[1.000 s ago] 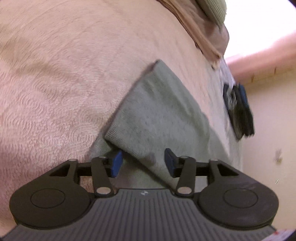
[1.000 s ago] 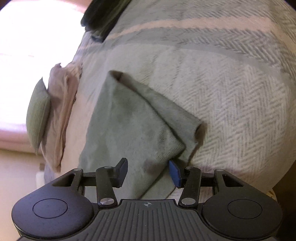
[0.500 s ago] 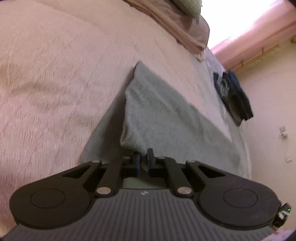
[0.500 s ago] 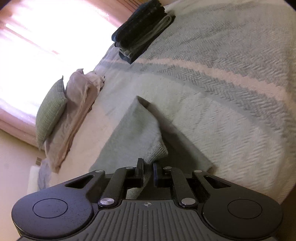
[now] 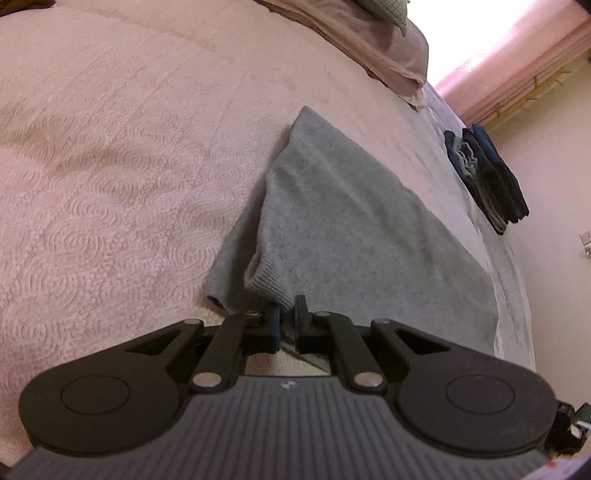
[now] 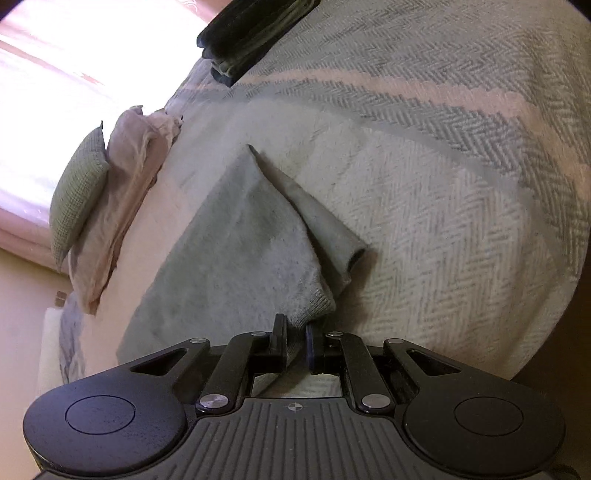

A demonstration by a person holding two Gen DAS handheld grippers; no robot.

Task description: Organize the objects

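Note:
A grey-green knitted sweater (image 5: 354,229) lies folded on the bed. My left gripper (image 5: 287,320) is shut on its ribbed near corner, which is lifted off the pink bedspread (image 5: 110,166). In the right wrist view the same sweater (image 6: 236,251) spreads ahead, and my right gripper (image 6: 295,338) is shut on its other ribbed corner. A sleeve (image 6: 332,236) sticks out from under the raised layer on the right. A second layer (image 5: 229,273) shows beneath the lifted corner on the left.
A stack of dark folded clothes (image 5: 484,177) (image 6: 251,33) lies farther up the bed. A green pillow (image 6: 77,192) and beige bedding (image 6: 125,199) sit at the head. A herringbone blanket (image 6: 443,206) covers the right part of the bed.
Both grippers went from open around the sweater's near corners to shut on them. Both have since lifted the corners a little and rolled, bringing the bed's far end into view.

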